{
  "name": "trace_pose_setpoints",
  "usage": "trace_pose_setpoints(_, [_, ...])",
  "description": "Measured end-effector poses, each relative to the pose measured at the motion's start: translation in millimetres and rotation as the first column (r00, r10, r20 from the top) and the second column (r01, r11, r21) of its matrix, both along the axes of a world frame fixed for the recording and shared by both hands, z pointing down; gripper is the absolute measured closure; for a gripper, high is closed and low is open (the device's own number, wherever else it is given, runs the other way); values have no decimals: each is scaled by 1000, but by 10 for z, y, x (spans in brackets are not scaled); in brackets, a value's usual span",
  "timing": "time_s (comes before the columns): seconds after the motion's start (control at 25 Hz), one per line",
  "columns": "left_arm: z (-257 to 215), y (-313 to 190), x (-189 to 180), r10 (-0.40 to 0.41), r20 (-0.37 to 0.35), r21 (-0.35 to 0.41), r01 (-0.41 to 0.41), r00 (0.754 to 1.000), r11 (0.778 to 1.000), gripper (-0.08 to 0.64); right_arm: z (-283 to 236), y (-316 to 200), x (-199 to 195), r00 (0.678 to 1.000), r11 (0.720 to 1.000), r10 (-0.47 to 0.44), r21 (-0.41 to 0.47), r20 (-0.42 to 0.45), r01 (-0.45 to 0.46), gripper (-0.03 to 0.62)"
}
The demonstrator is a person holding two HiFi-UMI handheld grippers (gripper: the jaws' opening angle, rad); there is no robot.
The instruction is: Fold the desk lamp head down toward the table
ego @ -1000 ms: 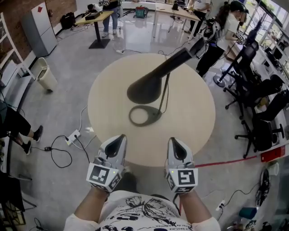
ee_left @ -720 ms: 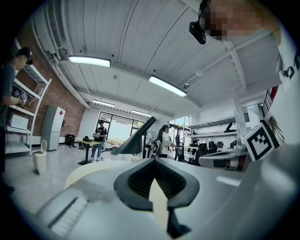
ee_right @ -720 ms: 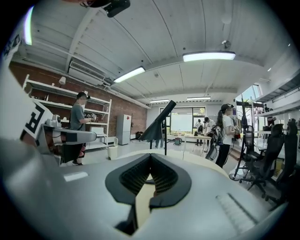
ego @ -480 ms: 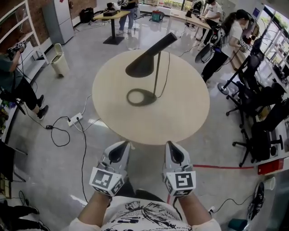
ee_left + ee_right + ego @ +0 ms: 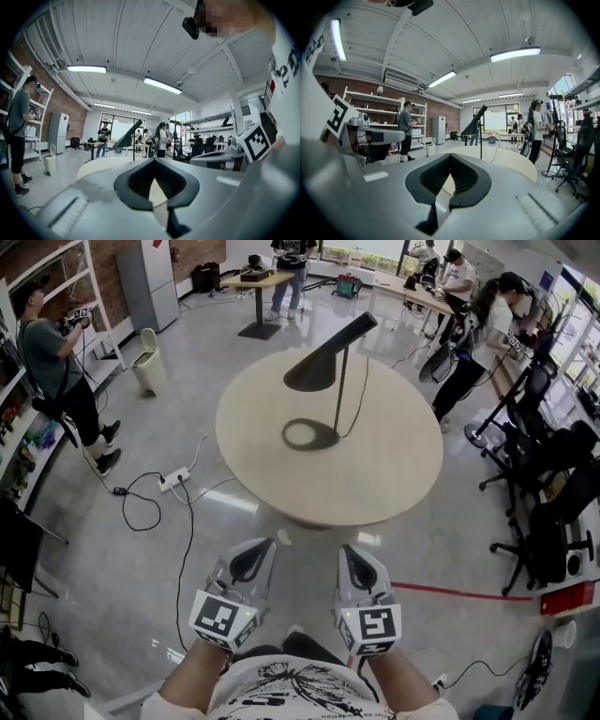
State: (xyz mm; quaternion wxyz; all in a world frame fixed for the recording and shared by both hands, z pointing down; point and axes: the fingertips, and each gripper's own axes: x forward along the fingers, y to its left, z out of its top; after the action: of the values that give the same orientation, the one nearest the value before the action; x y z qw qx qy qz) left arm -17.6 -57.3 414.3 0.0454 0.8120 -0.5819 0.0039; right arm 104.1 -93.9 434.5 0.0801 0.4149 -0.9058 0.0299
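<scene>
While both grippers hang over the floor [image 5: 141, 549] short of the round table's [image 5: 394, 465] near edge, the desk lamp [image 5: 339, 390] stands on the table, a little past its middle towards the far side and well apart from either claw.

Its stem [image 5: 340, 399] rises upright from the tabletop. The base ring [image 5: 289, 435] lies flat on the table, just to the left of the stem's foot. The lamp head [image 5: 333, 357] sits at the top of the stem, and its long axis runs on a slant: the wide shade end hangs low towards the table's left side, while the narrow tail climbs up and away to the far right. So the shade mouth faces down and leftward at an angle. It is tilted, not lying down on the tabletop. A thin cord [image 5: 359, 404] curves down beside the stem on its right.

The left gripper [image 5: 265, 542] has its jaws closed tip to tip with nothing between them, and through the gap behind the tips only the pale tabletop shows. The right gripper [image 5: 345, 547] is the same — tips together, empty. Both point towards the table, side by side.

A power strip [image 5: 173, 482] lies on the floor left of the table.
</scene>
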Motion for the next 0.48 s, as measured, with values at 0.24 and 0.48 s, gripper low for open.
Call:
trace_pose_setpoints(0.24, [72, 545, -27, -13, -13, -14, 13, 1000, 1000, 557, -29, 530, -56, 1000, 1000, 2, 13, 5, -2, 583])
trace_pose_setpoints(0.48, [19, 1084, -218, -39, -41, 0, 39, 998, 999, 557, 27, 1083, -192, 1000, 999, 25, 42, -14, -24, 584])
